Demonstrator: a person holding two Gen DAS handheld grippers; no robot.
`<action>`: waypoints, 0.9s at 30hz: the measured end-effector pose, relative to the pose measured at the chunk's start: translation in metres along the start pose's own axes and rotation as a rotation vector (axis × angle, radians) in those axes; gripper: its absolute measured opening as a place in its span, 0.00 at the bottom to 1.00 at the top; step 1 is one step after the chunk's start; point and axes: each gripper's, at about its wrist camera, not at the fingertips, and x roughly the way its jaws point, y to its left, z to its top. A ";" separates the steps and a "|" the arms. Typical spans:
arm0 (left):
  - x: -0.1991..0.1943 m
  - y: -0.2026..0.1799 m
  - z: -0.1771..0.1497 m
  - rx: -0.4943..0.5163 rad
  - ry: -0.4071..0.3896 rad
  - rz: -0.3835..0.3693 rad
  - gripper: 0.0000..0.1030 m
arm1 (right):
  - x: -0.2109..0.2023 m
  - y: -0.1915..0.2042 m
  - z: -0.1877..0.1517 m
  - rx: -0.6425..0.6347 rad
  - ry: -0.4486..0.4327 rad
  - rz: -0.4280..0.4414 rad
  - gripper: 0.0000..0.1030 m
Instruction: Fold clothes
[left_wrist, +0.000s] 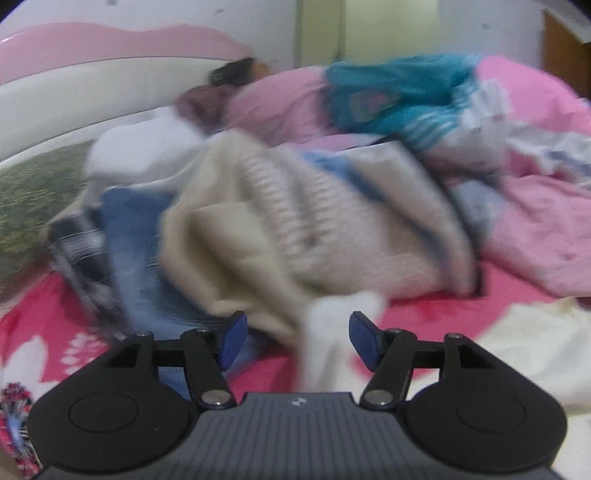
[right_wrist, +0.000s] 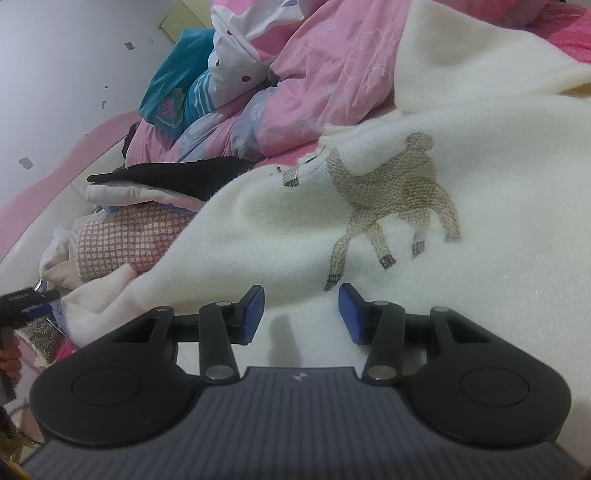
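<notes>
Clothes lie across a pink bed (left_wrist: 424, 306), and most of the folding looks undone. The cream sweater (right_wrist: 369, 240) with a stitched brown animal (right_wrist: 395, 192) is spread loosely under the right gripper (right_wrist: 301, 314), still rumpled near its left edge and not folded as far as can be seen. That gripper's jaws stand apart above the knit with nothing between them. The left gripper (left_wrist: 293, 339) also stands open; a strip of white fabric (left_wrist: 332, 332) hangs between its pads, though the blur hides whether either pad touches it. Beyond it sits a jumbled heap: a beige ribbed knit (left_wrist: 295, 229), blue denim (left_wrist: 136, 258), and a teal garment (left_wrist: 388, 92) on the pink duvet (left_wrist: 535, 229). In the right view, 1 small stack (right_wrist: 147, 192) beside the sweater appears already folded. Judging by this, the work is at an early stage.
</notes>
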 end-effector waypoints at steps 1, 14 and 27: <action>-0.004 -0.010 0.005 -0.030 0.019 -0.074 0.61 | 0.000 0.000 0.000 0.001 0.000 0.001 0.43; -0.032 -0.197 0.020 0.040 -0.032 -0.610 0.64 | -0.050 -0.010 0.009 0.062 -0.116 0.008 0.45; 0.081 -0.187 -0.043 0.075 0.084 -0.385 0.57 | -0.072 -0.039 0.139 -0.165 -0.142 -0.419 0.61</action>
